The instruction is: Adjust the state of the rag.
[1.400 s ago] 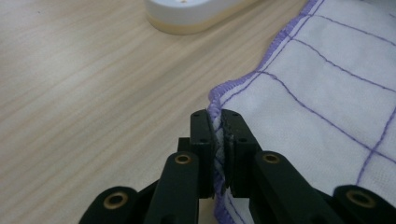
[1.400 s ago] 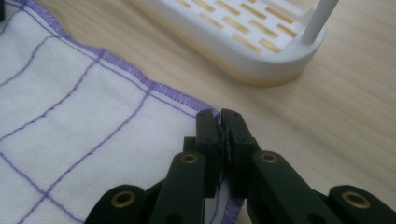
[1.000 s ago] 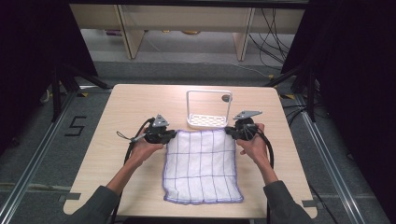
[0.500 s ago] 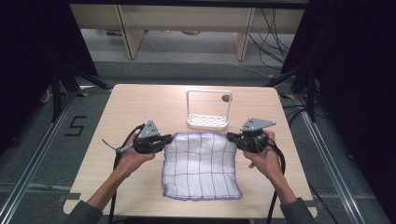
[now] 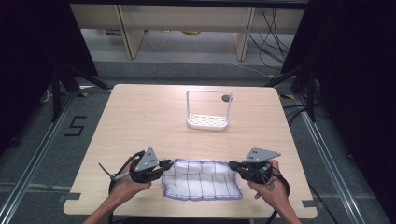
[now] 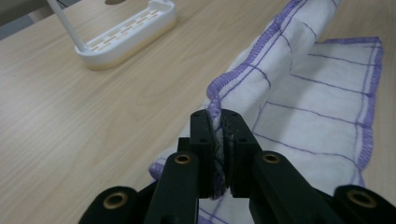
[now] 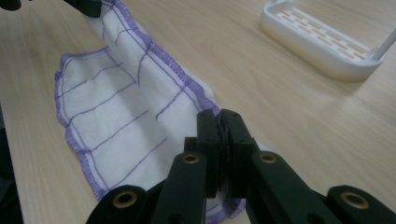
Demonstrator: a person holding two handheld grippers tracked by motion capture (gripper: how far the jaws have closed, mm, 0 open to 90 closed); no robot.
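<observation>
A white cloth (image 5: pixel 201 179) with purple grid lines and a purple hem lies folded over near the table's front edge. My left gripper (image 5: pixel 167 164) is shut on its far left corner, and the hem (image 6: pixel 215 108) runs up out of the closed jaws. At the cloth's far right corner my right gripper (image 5: pixel 232 164) is shut too, with the cloth (image 7: pixel 140 107) spreading away from its jaws. The held edge is raised slightly above the lower layer (image 6: pixel 322 121).
A white plastic rack (image 5: pixel 208 111) with a slotted base (image 6: pixel 126 37) and an upright frame stands mid-table, beyond the cloth. Its base (image 7: pixel 322 44) is to the far right in the right gripper view. Bare wood (image 5: pixel 140 116) lies around it.
Both grippers have pulled the cloth's far edge toward the person, folding the cloth over itself. The cloth now covers about half the depth it did before.
</observation>
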